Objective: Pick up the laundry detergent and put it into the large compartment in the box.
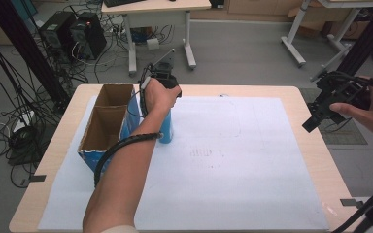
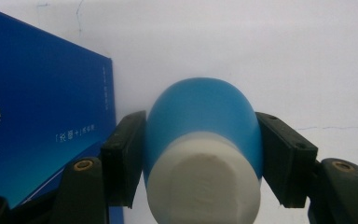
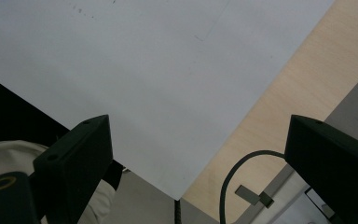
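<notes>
One blue bottle with a white cap, standing upright on the white sheet just beside the open blue carton, long axis vertical and cap uppermost; judged to be stood there ready for lifting into the carton. Left gripper comes down from above, its two pads clamped on the bottle's shoulder just under the cap, a hold suited to a straight lift. Right gripper idles off the table's right edge, jaws wide apart and empty.
</notes>
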Demonstrator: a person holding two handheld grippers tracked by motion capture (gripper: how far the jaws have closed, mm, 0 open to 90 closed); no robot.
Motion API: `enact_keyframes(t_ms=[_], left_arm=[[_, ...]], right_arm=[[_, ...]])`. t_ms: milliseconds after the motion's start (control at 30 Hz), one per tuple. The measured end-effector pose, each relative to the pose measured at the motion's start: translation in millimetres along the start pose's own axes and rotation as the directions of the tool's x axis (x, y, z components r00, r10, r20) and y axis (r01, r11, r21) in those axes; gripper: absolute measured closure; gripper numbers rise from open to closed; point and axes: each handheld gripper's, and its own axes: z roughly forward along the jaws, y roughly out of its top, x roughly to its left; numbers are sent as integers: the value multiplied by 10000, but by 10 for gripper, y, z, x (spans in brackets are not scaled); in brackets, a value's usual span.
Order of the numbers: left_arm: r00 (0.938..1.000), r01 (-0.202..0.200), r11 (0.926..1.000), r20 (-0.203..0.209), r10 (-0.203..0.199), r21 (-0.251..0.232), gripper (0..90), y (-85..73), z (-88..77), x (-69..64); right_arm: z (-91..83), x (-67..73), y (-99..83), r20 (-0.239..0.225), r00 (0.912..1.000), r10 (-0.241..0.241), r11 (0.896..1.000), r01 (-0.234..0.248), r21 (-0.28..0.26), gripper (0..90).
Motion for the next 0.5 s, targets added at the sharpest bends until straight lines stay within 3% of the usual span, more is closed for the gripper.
enact_keyframes(t_ms=[500], left_arm=[[9996, -76, 9999, 265, 79, -85, 384, -47, -82, 56]], right_arm=[[21, 40, 31, 34, 10000, -75, 10000, 75, 60, 79]])
